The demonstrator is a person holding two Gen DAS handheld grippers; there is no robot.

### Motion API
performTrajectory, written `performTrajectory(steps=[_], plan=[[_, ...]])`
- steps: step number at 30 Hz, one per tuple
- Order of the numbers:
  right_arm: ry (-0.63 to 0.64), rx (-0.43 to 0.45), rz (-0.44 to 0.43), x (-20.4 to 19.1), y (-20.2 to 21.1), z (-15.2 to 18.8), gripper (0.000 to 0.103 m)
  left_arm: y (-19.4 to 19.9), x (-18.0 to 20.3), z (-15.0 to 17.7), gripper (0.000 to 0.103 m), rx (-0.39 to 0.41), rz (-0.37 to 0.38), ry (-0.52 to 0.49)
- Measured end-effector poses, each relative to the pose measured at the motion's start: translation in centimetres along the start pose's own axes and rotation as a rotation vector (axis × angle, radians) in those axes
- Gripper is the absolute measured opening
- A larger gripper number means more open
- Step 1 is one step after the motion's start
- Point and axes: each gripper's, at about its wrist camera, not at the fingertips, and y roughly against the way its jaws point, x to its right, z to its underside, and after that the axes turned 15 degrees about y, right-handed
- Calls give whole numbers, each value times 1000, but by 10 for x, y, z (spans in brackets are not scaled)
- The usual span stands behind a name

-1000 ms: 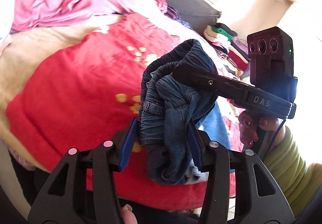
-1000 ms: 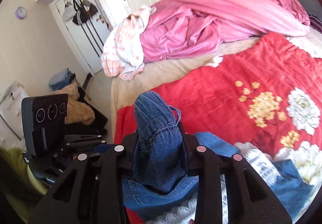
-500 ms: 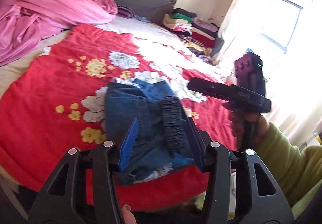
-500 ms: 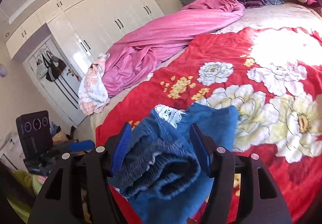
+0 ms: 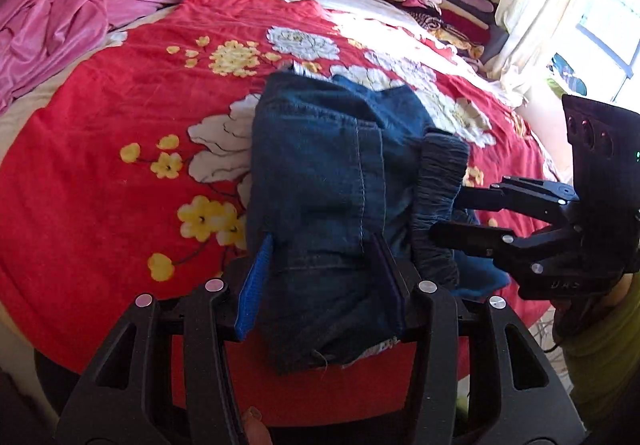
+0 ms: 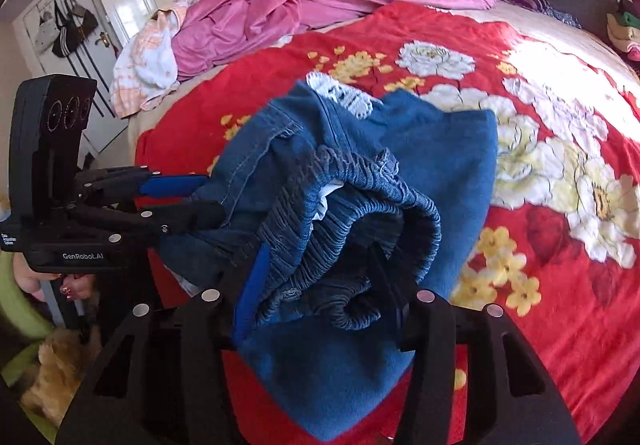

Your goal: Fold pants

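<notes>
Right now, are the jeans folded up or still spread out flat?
Folded. The jeans lie in stacked layers on the red blanket, elastic waistband doubled over, no legs stretched out.

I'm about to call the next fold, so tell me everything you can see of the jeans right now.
The jeans are dark blue denim with a gathered elastic waistband, white lace trim at the far edge and a frayed near hem. They lie bunched and partly folded on the red floral blanket. The left gripper straddles the near fold; the right gripper straddles the waistband. Both sets of fingers look spread.
</notes>
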Motion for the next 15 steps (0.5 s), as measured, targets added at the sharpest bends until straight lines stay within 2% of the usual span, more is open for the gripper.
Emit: performTrajectory(steps=[5,7,11,15], plan=[[-35,-12,15,3,17,11,49,13,-3,3,41,10,14,8],[-15,24,27,2,32,3,49,24,1,5,41,33,20,-17],[3,96,36,12,48,-34,49,27,9,12,41,20,30,-48],[94,29,42,20,18,-78,48,24,14,18,41,3,17,-65]])
